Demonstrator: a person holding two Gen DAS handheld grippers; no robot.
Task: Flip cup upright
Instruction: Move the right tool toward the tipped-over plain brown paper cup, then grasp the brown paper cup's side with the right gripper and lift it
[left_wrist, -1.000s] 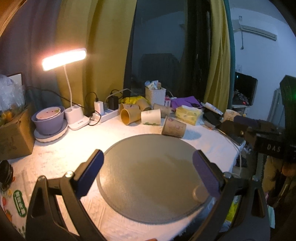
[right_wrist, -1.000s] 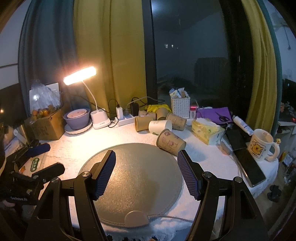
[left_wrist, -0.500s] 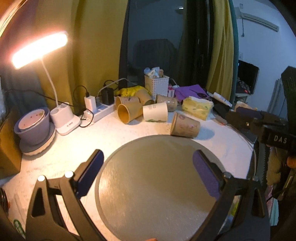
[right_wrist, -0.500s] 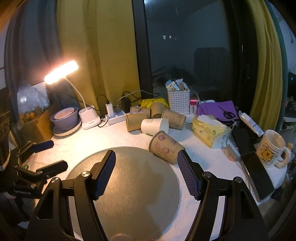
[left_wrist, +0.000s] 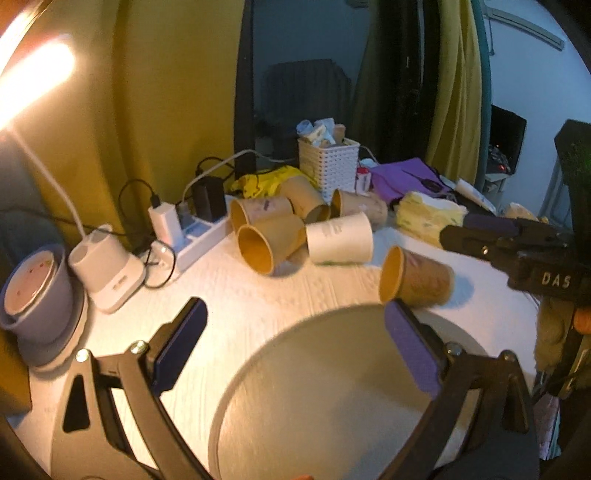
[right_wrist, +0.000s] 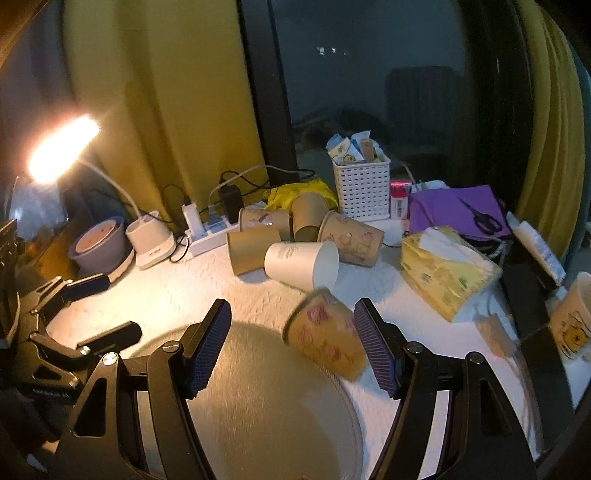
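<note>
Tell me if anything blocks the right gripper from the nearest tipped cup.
Nothing visible does. The cup lies on its side just ahead of the open right gripper, close to its right finger; the other cups lie farther back.

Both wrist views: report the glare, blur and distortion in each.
Left wrist view: the lit white desk lamp blows out the top-left corner; the tipped brown paper cup nearest the round grey mat is smeared by motion; fisheye bends the yellow curtain. Right wrist view: lamp glare is smaller; the same cup is blurred, while the white basket stays sharp.
</note>
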